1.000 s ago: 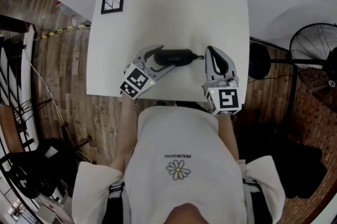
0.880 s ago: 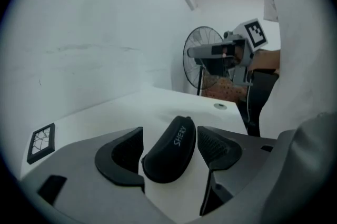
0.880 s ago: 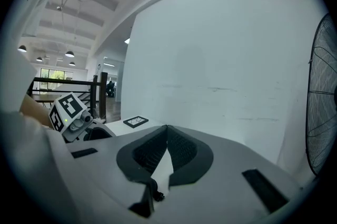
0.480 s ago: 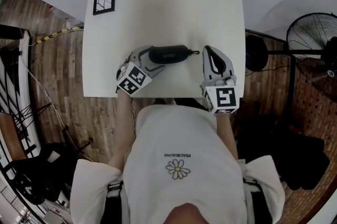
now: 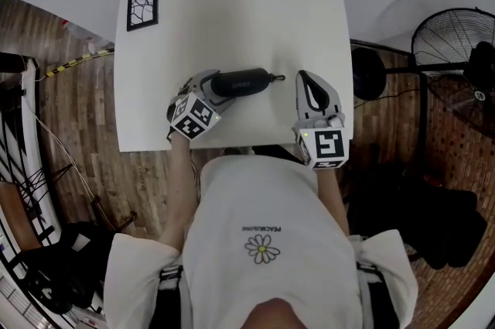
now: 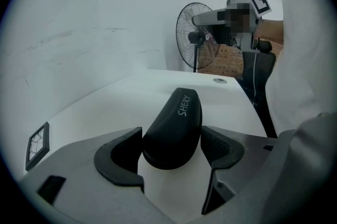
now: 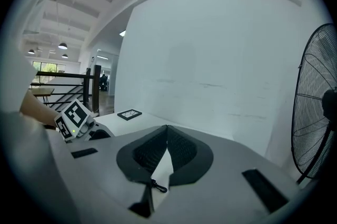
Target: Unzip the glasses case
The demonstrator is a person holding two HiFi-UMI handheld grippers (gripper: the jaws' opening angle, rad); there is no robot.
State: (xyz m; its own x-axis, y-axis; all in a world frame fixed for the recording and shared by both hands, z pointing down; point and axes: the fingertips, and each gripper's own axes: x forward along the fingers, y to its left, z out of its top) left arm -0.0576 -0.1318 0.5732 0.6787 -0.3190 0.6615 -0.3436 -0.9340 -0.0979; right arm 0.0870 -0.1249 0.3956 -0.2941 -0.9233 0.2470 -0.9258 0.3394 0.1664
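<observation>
The black glasses case bears "SHERY" lettering.

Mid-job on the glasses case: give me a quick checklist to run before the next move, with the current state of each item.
1. Glasses case lies flat on table: ok.
2. Left gripper straddles the case's left end: ok.
3. Left jaws clamped on the case: not ok, open.
4. Zipper pull in sight at the case's right end: ok.
5. Right gripper on the pull: not ok; jaws shut, empty, apart from it.
6. Zip fully closed: cannot tell.
</observation>
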